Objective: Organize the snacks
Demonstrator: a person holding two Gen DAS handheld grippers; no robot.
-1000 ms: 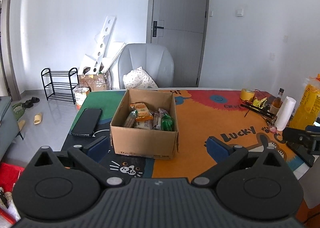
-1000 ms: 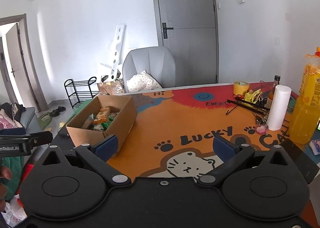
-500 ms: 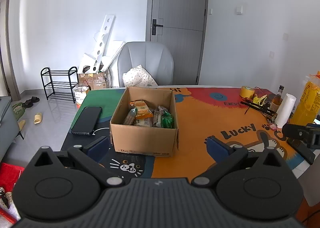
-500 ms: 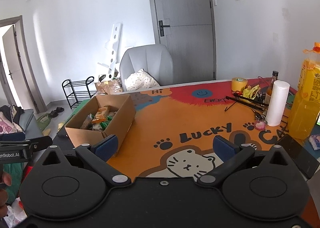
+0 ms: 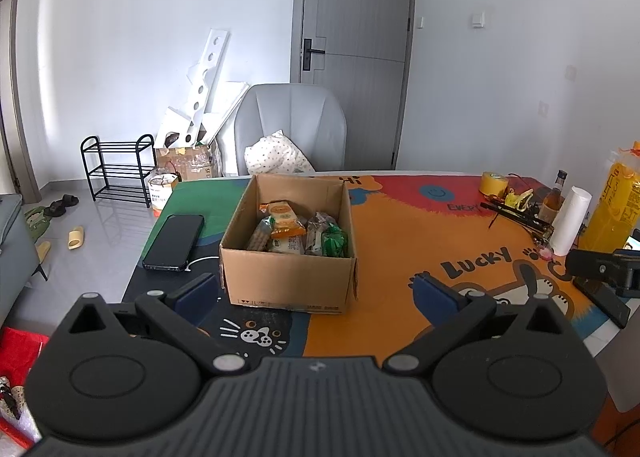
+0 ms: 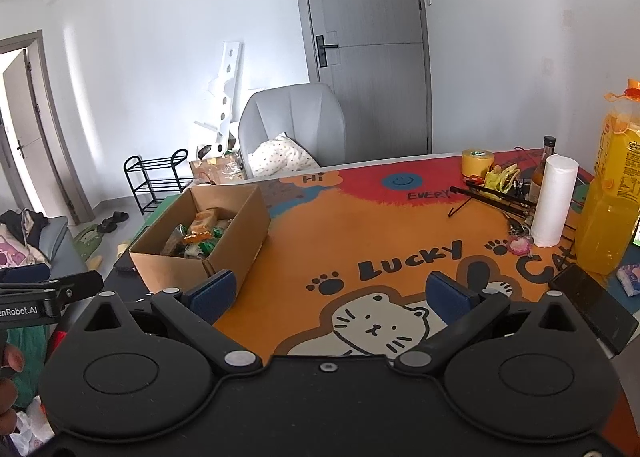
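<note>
An open cardboard box (image 5: pixel 286 277) stands on the cartoon table mat (image 5: pixel 400 241). Several wrapped snacks (image 5: pixel 298 235) lie inside it, orange, green and clear packets. My left gripper (image 5: pixel 316 295) is open and empty, held just in front of the box's near wall. In the right wrist view the box (image 6: pixel 236 229) sits at the left with the snacks (image 6: pixel 200 235) in it. My right gripper (image 6: pixel 330 295) is open and empty above the mat's white cat, to the right of the box.
A black phone (image 5: pixel 174 241) lies left of the box. At the right stand a paper roll (image 6: pixel 554 201), an orange juice bottle (image 6: pixel 612 193), a yellow tape roll (image 6: pixel 478 163), a small dark bottle (image 6: pixel 542 173) and clutter. A grey chair (image 5: pixel 294 129) stands behind the table.
Both grippers have drawn back and risen slightly, so the box and table sit a little lower in view. Both stay open and empty.
</note>
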